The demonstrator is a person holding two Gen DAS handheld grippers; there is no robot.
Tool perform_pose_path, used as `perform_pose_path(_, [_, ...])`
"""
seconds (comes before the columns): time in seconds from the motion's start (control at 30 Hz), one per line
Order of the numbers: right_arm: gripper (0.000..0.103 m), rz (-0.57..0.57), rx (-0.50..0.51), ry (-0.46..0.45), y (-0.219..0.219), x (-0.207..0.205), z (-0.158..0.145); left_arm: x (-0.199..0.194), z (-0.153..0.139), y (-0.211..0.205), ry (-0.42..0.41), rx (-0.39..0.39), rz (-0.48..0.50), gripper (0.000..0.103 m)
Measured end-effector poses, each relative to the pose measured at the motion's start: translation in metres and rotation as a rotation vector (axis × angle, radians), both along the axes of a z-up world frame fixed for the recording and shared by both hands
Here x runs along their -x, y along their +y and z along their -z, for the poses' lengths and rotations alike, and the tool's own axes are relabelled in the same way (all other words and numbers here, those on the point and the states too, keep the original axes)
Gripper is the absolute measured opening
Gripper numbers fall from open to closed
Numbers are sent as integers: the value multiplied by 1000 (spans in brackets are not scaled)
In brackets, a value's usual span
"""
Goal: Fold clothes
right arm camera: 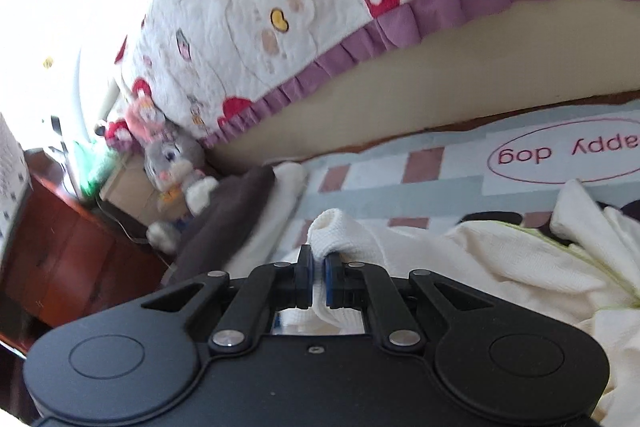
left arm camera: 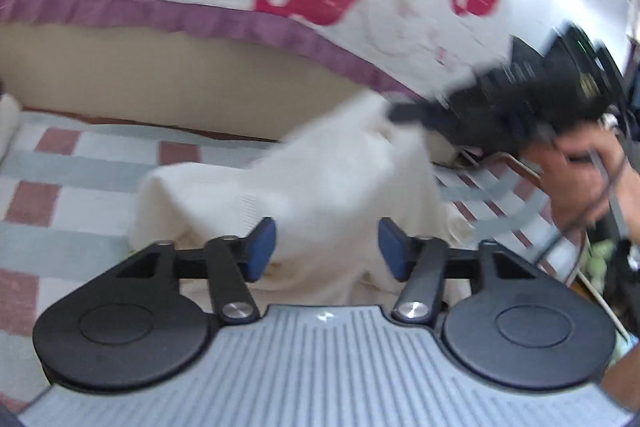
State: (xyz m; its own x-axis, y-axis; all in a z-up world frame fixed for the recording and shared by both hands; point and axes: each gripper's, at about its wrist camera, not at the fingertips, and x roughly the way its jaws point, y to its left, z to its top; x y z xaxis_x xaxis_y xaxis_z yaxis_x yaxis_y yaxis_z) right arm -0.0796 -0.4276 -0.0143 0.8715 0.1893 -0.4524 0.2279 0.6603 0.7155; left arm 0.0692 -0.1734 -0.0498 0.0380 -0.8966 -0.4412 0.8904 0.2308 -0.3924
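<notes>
Two grippers in play. Right gripper (right arm camera: 318, 269), black with blue pads: jaws pinched tight on a bunched fold of the cream-white knit garment (right arm camera: 500, 275), the fold poking up past the fingertips. From the pinch the cloth trails back under the tool and spreads toward the right side of the right wrist view, rumpled, lying on the checked mat (right arm camera: 384, 187) of pale blue, white and dusty-red squares.

Left gripper (left arm camera: 327, 249), grey ribbed body with black arms: blue pads (left arm camera: 262, 247) stand well apart, nothing pressed between them; the garment lies under and beyond the gap. In the left wrist view the cloth (left arm camera: 304, 179) rises in a blurred slant from the mat up to the right gripper (left arm camera: 404, 113) at upper right, so its long axis runs along that slant. A hand (left arm camera: 580, 171) holds that tool.

Writing on the mat, upside down in a red oval (right arm camera: 568, 153): "appy dog", the first letter cut off at the frame edge.

Beyond the mat's far edge: quilted white bedcover (right arm camera: 280, 27) with red cartoon prints and purple frill. At the mat's left far corner, a grey plush rabbit (right arm camera: 172, 167) and a dark brown cloth (right arm camera: 232, 211).
</notes>
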Motion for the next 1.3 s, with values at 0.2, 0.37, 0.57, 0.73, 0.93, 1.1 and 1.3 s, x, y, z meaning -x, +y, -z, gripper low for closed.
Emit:
perform_pose_path(0.2, [8,-110,-313,-134,36,7,14,5,17,-20,104,-22,-57,74])
perform_pose_path(0.37, [8,-194,-256,-115,59,14,14,-13,21,-16,25,-62,-253,20])
perform_pose_path(0.57, [14,-213,59,280,55,1,23,-22,-32,49,-327,-18,-622,14])
perform_pose_path(0.73, [38,3,267,387,6,22,25,-56,-32,93,-294,-5,-934,14])
perform_pose_path(0.93, [49,145,407,461,-45,27,32,-86,-17,116,-185,-66,-1095,14])
perform_pose_path(1.1, [51,116,328,467,-56,19,49,-91,-10,110,-168,-95,-1086,14])
perform_pose_path(1.3, [72,31,180,486,-55,-11,90,-91,-6,108,-163,-85,-1034,14])
